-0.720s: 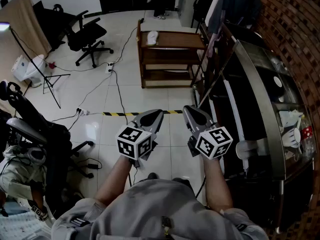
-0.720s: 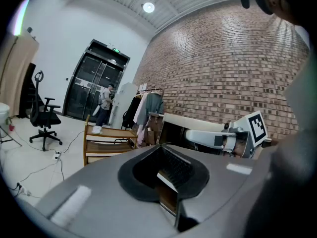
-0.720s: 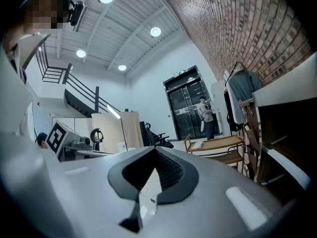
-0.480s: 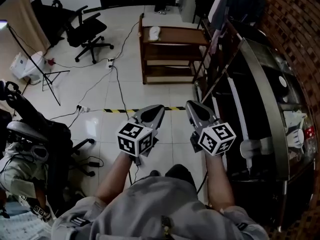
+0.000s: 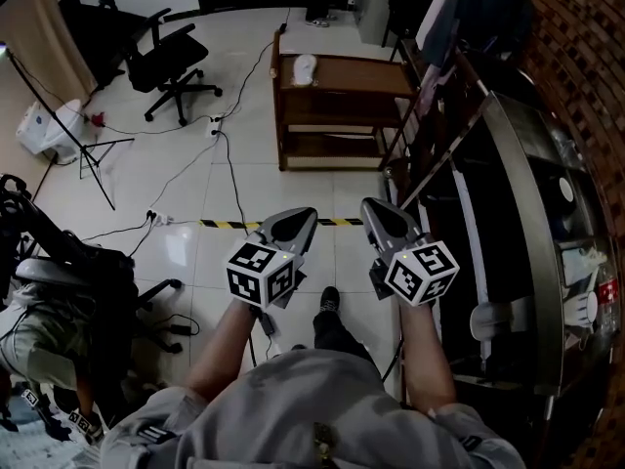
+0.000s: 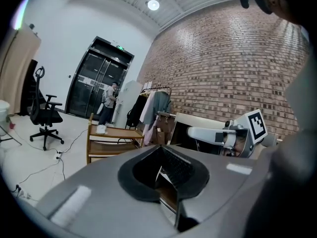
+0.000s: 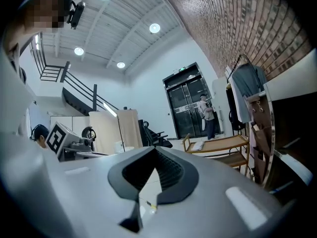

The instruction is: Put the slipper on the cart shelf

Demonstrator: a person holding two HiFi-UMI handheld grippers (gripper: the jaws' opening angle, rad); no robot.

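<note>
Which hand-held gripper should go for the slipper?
Probably the left hand-held gripper: it lines up with the white slipper at the left end of the cart. The right hand-held gripper sits further aside. Both are shut and empty.

office chair [image 5: 176, 59] far left | striped floor tape [image 5: 229, 223] | brick wall [image 5: 576, 27] right

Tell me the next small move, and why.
Probably step forward toward the cart: the slipper lies on its top shelf, far across the floor, and the left gripper and right gripper are both shut and empty.
</note>
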